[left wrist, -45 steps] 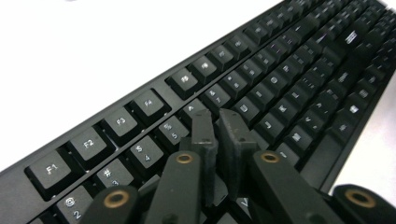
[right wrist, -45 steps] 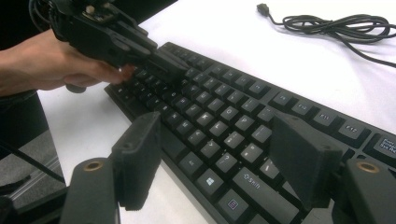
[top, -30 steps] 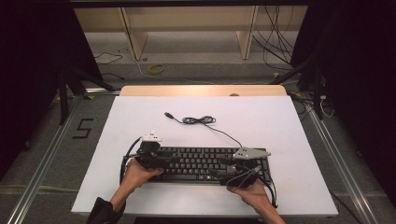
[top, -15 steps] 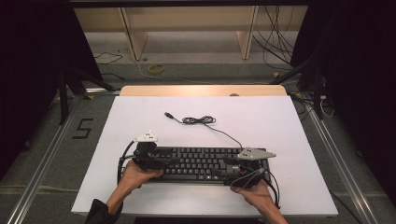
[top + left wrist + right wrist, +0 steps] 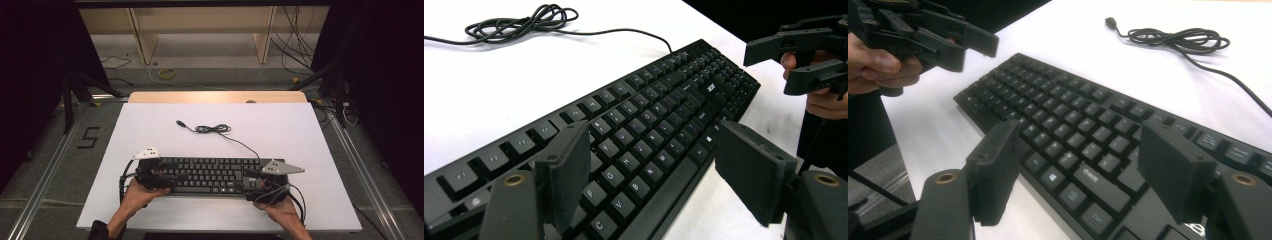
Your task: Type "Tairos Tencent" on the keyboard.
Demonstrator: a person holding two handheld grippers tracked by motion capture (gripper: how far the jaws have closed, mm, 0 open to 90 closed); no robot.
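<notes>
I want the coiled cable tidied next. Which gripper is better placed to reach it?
Probably the right gripper: the cable runs off the keyboard at its right end. The left gripper sits at the opposite end. Both are open.

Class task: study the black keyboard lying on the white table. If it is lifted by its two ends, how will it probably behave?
The keyboard is long, flat and looks hard-bodied, so it should probably stay stiff rather than sag. Its cable lies coiled loose on the table and would likely trail and drag. The left gripper and right gripper, both open, may slip on smooth edges.
</notes>
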